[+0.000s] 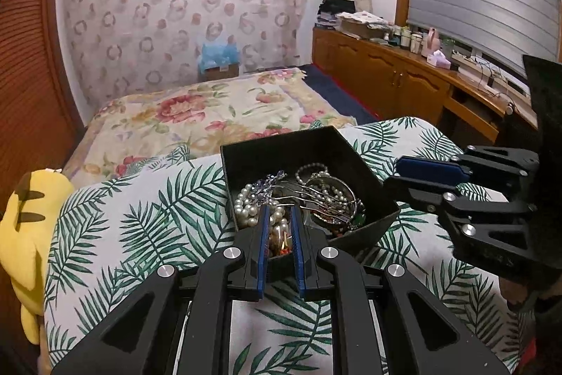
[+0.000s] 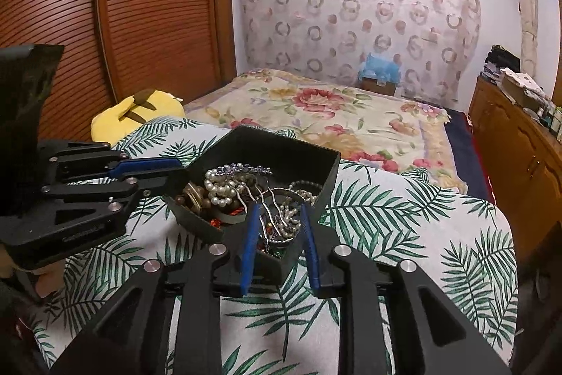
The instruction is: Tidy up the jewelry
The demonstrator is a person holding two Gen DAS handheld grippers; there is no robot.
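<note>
While both grippers point at it from near corners, a black box (image 1: 365, 188) sits on a palm-leaf cloth (image 1: 147, 220), heaped with tangled jewelry (image 1: 302, 195): pearl strands, bangles, a silver hair comb. From the left wrist view, the left gripper (image 1: 280, 220) reaches over the box's near wall, jaws slightly apart with beads showing between them, apparently to pick one piece from the pile; no grip is visible. The right gripper (image 2: 279, 224) has its jaws spread wider astride another corner, likely to steady the box or pull out the comb.
</note>
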